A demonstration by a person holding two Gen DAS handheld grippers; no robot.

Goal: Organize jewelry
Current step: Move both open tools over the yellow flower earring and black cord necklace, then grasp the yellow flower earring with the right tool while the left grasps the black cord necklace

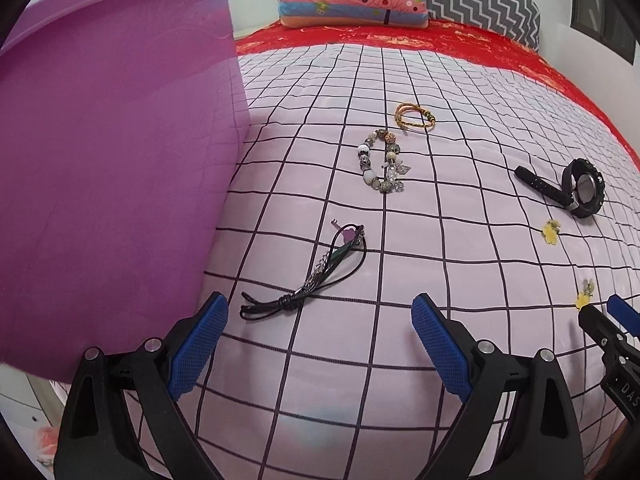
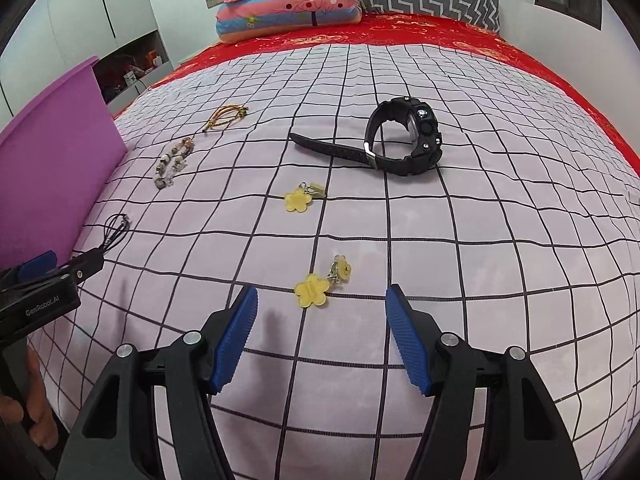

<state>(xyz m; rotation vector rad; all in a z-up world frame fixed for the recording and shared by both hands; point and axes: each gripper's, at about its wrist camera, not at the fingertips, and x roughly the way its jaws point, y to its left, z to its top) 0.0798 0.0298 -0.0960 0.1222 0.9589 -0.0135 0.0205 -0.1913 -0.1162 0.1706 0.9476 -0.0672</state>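
1. Bed cover (image 1: 360, 360), pale pink with a dark grid, fills both views; red sheet (image 1: 460, 40) and stacked pillows (image 1: 352, 0) at the far end.
2. Purple box (image 1: 112, 160) stands on the cover's left side, lid up.
3. Left gripper (image 1: 320, 320): jaws wide apart, nothing between them, hovering just short of the black cord necklace (image 1: 316, 280).
4. Right gripper (image 2: 322, 312): jaws wide apart, empty, near yellow flower earring (image 2: 316, 290) just ahead between the tips.
5. Black watch (image 2: 400, 144) lies on its side, far right, strap out to the left.
6. Beaded bracelet (image 1: 382, 162) mid-cover; gold cord bracelet (image 1: 414, 118) just beyond it.
7. Second flower earring (image 2: 300, 198) lies between the watch and the near earring.
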